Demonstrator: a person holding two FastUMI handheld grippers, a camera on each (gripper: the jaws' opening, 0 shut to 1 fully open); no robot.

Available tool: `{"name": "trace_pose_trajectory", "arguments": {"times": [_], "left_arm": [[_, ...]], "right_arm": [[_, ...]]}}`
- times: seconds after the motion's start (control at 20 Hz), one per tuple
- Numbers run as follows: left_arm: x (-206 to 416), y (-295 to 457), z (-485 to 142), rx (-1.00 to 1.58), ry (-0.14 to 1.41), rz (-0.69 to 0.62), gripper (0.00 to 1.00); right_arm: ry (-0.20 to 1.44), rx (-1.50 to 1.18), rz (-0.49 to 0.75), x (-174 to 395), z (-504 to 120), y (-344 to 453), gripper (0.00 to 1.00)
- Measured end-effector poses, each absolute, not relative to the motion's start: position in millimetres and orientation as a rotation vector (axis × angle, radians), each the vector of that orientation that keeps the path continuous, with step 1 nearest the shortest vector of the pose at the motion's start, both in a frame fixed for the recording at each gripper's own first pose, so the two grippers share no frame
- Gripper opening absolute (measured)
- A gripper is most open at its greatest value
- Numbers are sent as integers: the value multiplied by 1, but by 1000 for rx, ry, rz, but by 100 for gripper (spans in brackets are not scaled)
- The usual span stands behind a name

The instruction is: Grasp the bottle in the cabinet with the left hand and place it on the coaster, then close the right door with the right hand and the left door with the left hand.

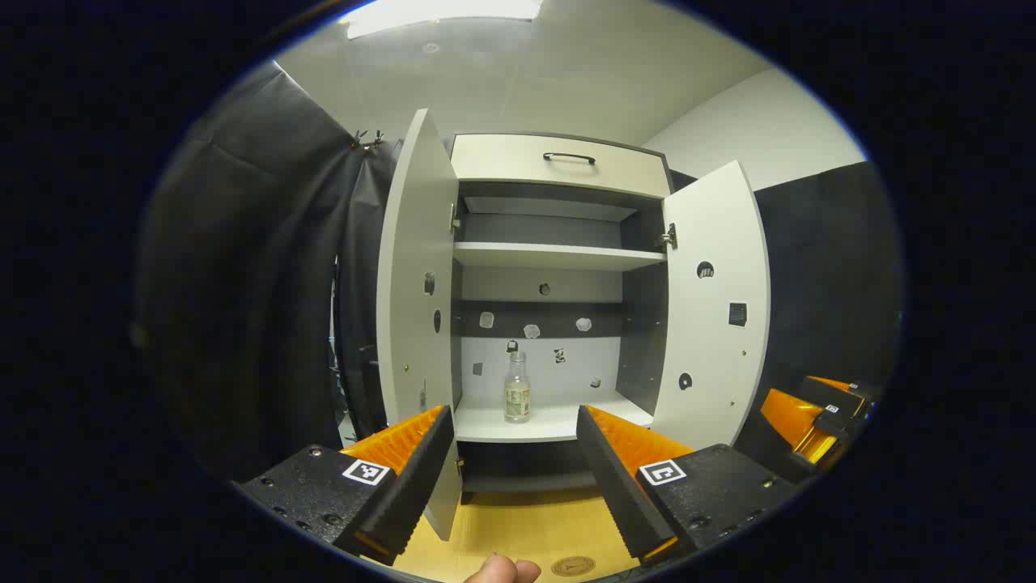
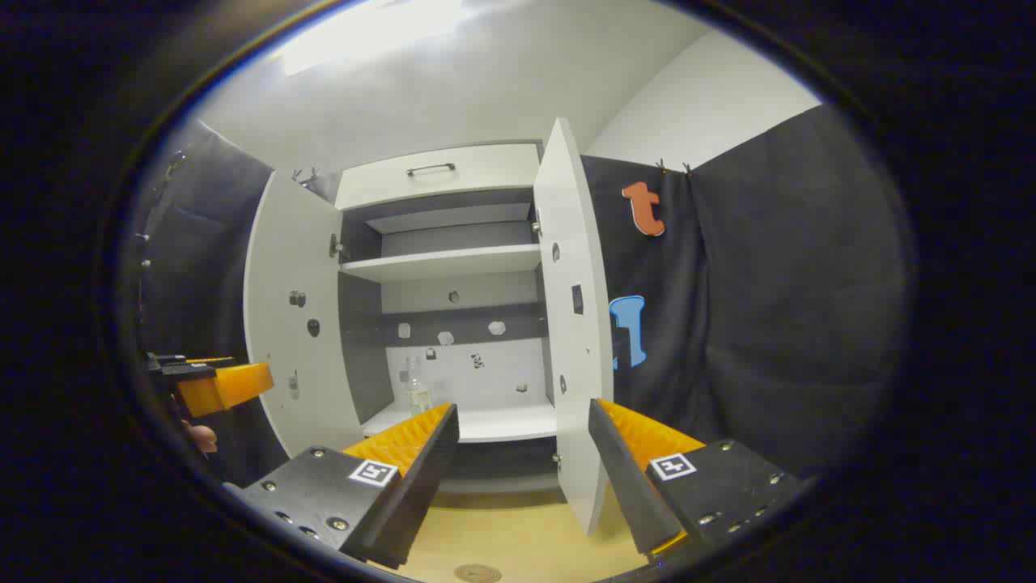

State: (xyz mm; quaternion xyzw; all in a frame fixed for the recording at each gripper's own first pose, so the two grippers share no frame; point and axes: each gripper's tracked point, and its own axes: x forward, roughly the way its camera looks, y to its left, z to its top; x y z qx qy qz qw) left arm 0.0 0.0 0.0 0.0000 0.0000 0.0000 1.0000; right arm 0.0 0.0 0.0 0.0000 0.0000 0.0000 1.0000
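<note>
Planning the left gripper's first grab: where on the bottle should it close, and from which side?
Grip the bottle around its straight labelled body, below the narrower neck. Come in level from the open front: it stands upright near the front edge of the lower shelf, both doors swung wide. The open left gripper already faces it, fingers either side.

Left gripper view: faces open cabinet [image 1: 558,267] head-on, low, near, angled up. Right gripper view: set rightward, faces cabinet [image 2: 453,267] obliquely past right door [image 2: 571,324] edge. Shared: shelves, both doors, yellow tabletop [image 1: 526,534]
</note>
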Motion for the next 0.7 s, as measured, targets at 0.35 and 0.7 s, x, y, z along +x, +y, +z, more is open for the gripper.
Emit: {"name": "trace_pose_trajectory", "arguments": {"times": [0.35,0.7], "left_arm": [[28,-1,6,-2,-4,-42,96],[76,4,-20,29,46,-72,96]], "right_arm": [[-38,20,-7,19,10,5,97],[-47,39,-25,53,5,12,98]]}}
